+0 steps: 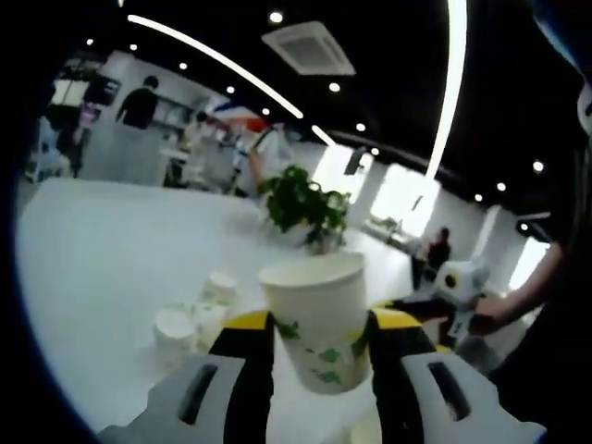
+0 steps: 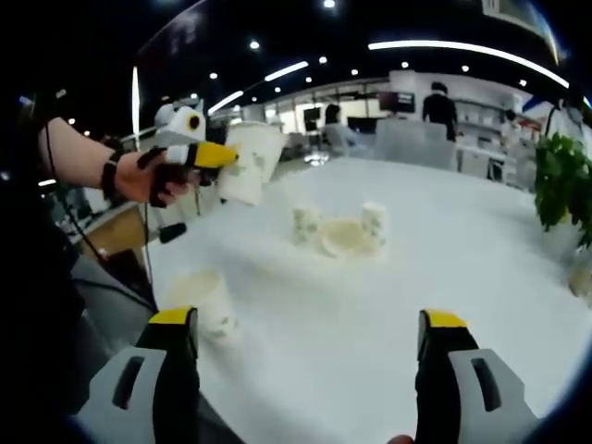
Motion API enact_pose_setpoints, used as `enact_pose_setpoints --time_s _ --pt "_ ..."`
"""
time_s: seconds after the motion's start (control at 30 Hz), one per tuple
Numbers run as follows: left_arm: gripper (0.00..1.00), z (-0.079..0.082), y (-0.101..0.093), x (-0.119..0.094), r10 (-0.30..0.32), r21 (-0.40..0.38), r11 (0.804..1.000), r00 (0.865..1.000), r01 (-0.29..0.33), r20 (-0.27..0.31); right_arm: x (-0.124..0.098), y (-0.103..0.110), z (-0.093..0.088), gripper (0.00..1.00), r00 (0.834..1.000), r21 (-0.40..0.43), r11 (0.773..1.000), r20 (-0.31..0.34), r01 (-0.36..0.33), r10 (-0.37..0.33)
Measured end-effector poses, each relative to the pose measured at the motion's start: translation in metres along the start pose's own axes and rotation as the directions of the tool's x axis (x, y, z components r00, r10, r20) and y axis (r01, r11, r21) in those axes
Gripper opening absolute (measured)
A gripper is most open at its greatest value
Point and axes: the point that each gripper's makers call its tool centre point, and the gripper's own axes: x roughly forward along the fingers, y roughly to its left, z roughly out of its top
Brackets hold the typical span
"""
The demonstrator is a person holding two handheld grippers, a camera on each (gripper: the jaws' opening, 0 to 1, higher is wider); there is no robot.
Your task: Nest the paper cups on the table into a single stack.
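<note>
Gripping a paper cup (image 1: 319, 324) in left tool (image 1: 319, 338), right tool (image 2: 310, 324) released, blurred cups (image 2: 342, 231) on table (image 2: 444, 250).

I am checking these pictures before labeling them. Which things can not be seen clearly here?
- Held paper cup, left gripper view: whether another cup is nested inside is hidden by its own wall.
- Cluster of cups, right gripper view: blur prevents an exact count.
- Cup near the table edge, right gripper view: partly behind the right claw, whose jaws stand open.
- Potted plant: cut off by the picture edge.
</note>
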Motion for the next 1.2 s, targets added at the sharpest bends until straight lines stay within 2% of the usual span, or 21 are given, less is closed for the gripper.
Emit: enact_pose_setpoints --time_s 0.17,0.23,0.33,0.5,0.6,0.67,0.8,0.97,1.2 --pt "0.38 -0.004 -0.006 -0.003 -0.027 0.087 0.996 1.000 0.027 -0.007 0.001 0.005 0.003 0.97 1.000 0.004 1.000 0.015 -0.020 0.020" --pt "0.38 -0.005 -0.007 -0.006 -0.027 0.170 0.985 0.999 0.030 -0.017 0.001 0.007 0.005 0.97 0.999 -0.001 0.999 0.029 -0.032 0.032" --pt "0.38 -0.006 -0.011 -0.010 -0.041 0.168 0.985 0.999 0.043 -0.014 0.002 0.012 0.010 0.97 0.998 -0.005 0.999 0.042 -0.052 0.053" --pt "0.38 -0.008 -0.017 -0.016 -0.065 0.227 0.972 0.998 0.064 -0.002 0.002 0.021 0.022 0.97 0.993 -0.005 0.996 0.080 -0.088 0.088" --pt "0.38 -0.013 -0.025 -0.017 -0.092 0.253 0.963 0.996 0.094 -0.018 0.001 0.027 0.031 0.96 0.988 -0.011 0.993 0.101 -0.116 0.117" --pt "0.38 -0.016 -0.028 -0.016 -0.104 0.262 0.959 0.994 0.107 -0.026 0.002 0.029 0.036 0.95 0.987 -0.014 0.992 0.101 -0.127 0.128" --pt "0.38 -0.023 -0.033 -0.017 -0.119 0.259 0.958 0.992 0.126 -0.040 0.001 0.039 0.054 0.92 0.974 -0.008 0.985 0.146 -0.173 0.173" --pt "0.38 -0.031 -0.044 -0.018 -0.161 0.249 0.953 0.985 0.172 -0.067 0.004 0.059 0.074 0.88 0.953 -0.044 0.969 0.180 -0.241 0.245" --pt "0.38 -0.036 -0.052 -0.018 -0.186 0.226 0.954 0.980 0.198 -0.072 0.012 0.074 0.084 0.81 0.934 -0.051 0.954 0.195 -0.296 0.300"
